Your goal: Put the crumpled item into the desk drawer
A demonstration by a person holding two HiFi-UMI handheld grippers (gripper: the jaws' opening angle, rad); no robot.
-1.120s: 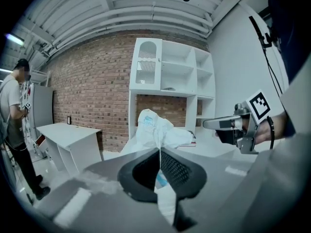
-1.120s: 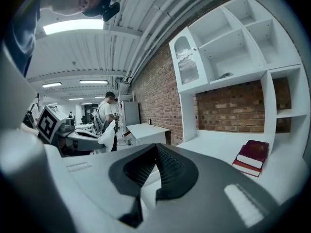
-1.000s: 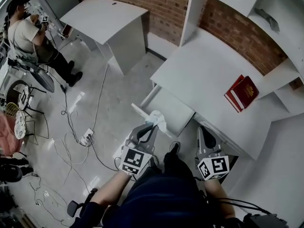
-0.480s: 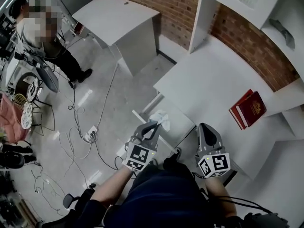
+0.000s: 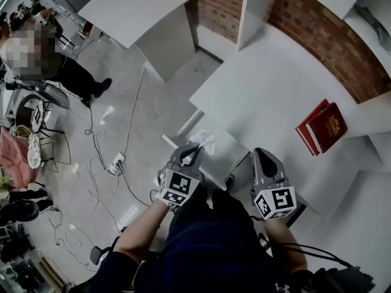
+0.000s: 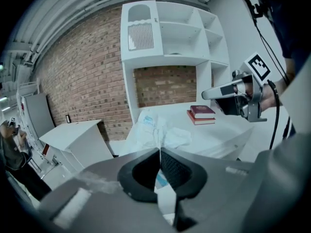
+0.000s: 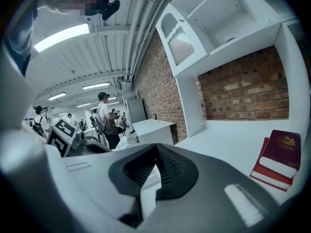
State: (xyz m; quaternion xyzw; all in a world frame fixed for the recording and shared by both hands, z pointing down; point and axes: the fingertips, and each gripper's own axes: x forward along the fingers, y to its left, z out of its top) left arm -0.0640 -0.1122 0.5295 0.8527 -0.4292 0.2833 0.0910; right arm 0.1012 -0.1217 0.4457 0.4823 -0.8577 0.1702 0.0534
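My left gripper (image 5: pixel 193 152) is shut on the crumpled white item (image 5: pixel 206 141), a wad of paper or plastic with some blue print. The item hangs over the front part of the open desk drawer (image 5: pixel 228 148). In the left gripper view the crumpled item (image 6: pixel 156 130) bulges out past the left gripper (image 6: pixel 159 150), with the white desk (image 6: pixel 218 130) behind it. My right gripper (image 5: pixel 262 156) hovers at the desk's front edge, to the right of the drawer. The right gripper (image 7: pixel 155 147) is shut, with nothing between its pads.
Two red books (image 5: pixel 322 126) lie on the desk (image 5: pixel 263 84) at the right, under white shelving (image 6: pixel 165 38). A second white desk (image 5: pixel 143 8) stands at the back left. Cables and a power strip (image 5: pixel 114 162) lie on the floor. A person (image 5: pixel 43 63) stands far left.
Both grippers have sunk and moved forward toward the desk. The left one still carries the crumpled item, now over the open drawer. The head view has swung a little.
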